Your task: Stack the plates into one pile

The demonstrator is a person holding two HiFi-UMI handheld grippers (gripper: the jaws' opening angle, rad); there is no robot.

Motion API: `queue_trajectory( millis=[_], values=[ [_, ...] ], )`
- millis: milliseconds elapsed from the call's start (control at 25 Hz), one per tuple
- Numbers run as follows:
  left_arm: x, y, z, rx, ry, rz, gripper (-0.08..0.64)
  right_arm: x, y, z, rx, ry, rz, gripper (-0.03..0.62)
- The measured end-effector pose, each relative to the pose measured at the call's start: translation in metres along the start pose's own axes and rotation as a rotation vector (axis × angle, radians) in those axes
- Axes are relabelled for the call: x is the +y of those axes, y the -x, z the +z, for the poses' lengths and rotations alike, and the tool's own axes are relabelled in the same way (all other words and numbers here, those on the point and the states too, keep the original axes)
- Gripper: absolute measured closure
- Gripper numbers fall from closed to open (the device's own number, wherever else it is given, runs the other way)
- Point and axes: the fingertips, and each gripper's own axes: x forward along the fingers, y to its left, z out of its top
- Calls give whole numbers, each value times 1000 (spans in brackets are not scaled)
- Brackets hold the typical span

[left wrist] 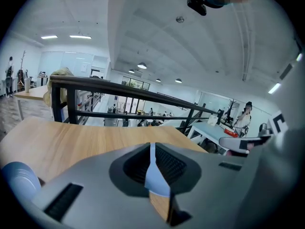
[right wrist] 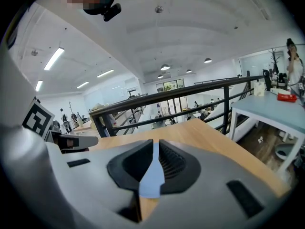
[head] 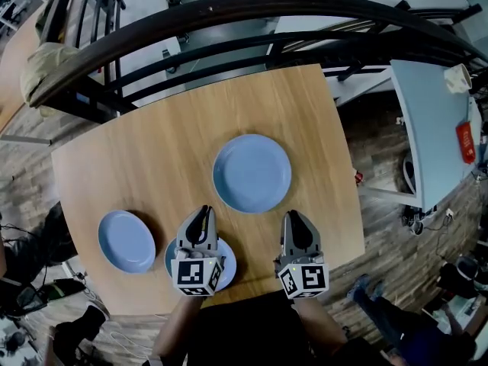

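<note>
Head view: on the light wooden worktop point(head: 152, 158), the big round blue plate point(head: 252, 173) sits just ahead, between my left claw point(head: 204, 212) and right claw point(head: 292, 216). A small round blue plate point(head: 126, 240) lies off left, and a third blue plate point(head: 229, 259) is directly under the left claw, so left's nearest.
Left gripper view: claw pinched closed, empty.
Right gripper view: same deal, closed, nothing held.

My left gripper point(head: 203, 213), jaws together, above near plate point(head: 229, 259). My right gripper point(head: 294, 219) above bare wooden table point(head: 152, 158). Large plate point(head: 252, 172) ahead, left plate point(head: 126, 240) apart.
</note>
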Motion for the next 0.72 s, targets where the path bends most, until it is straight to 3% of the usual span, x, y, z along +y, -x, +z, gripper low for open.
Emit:
queue_trajectory(
  millis=[360,560,720],
  values=[
    [10,-35,-26,68,8,11,525,-28,-31,-31,56,-26,-38,557],
    [17,-54,-45,117,16,20,461,-46,-42,-59,106,-45,-66,555],
    [22,-67,-61,160,28,31,453,-58,-52,-78,152,-61,-82,551]
  ],
)
